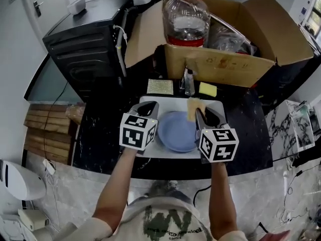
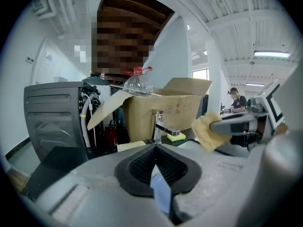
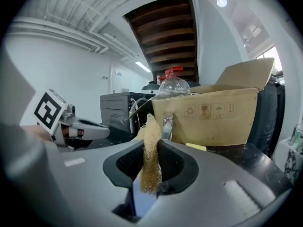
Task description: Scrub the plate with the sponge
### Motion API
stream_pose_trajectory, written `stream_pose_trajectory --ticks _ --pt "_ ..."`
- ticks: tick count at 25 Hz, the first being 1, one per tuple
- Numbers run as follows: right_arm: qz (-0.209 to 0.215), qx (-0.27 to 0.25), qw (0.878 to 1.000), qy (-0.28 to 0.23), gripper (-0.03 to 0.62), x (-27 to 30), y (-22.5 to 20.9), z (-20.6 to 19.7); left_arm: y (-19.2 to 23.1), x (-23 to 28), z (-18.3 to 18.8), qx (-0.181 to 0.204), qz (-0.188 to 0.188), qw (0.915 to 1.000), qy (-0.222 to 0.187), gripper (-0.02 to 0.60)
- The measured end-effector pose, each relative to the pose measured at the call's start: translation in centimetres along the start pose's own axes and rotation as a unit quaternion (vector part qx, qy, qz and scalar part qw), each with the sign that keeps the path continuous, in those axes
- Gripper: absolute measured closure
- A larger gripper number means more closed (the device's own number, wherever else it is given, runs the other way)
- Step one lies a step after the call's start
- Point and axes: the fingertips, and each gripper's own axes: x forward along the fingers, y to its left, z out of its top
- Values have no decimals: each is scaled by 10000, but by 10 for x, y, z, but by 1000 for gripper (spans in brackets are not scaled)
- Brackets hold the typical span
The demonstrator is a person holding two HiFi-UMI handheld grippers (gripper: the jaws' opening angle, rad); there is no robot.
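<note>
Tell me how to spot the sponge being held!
Find the big cardboard box; before it, a white tray holds a blue plate. Over it, the right hand-held gripper pinches a tan, shaggy sponge; the yellow sponge lies loose by the box.

Plate (image 1: 178, 130) on tray (image 1: 150, 152), tray on desk (image 1: 100, 134) before me. My left gripper (image 1: 153, 107) at plate's left rim, my right gripper (image 1: 199, 112) with sponge (image 1: 192, 107) over its far right. Behind tray: pad (image 1: 160, 87) left, tap (image 1: 188, 82) middle, second pad (image 1: 207, 89) right. Box (image 1: 220, 67) behind those, bottle (image 1: 186, 19) in it.
</note>
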Motion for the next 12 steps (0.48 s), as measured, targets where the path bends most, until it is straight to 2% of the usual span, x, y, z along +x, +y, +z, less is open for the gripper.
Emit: stream_pose_trajectory --ticks 4,12 --pt "273 -74 9995 107 524 21 -11 3 -1 18 -1 5 127 9999 89 581" --pt "840 -136 9957 374 525 54 0 -9 12 28 -15 -60 347 9991 230 581"
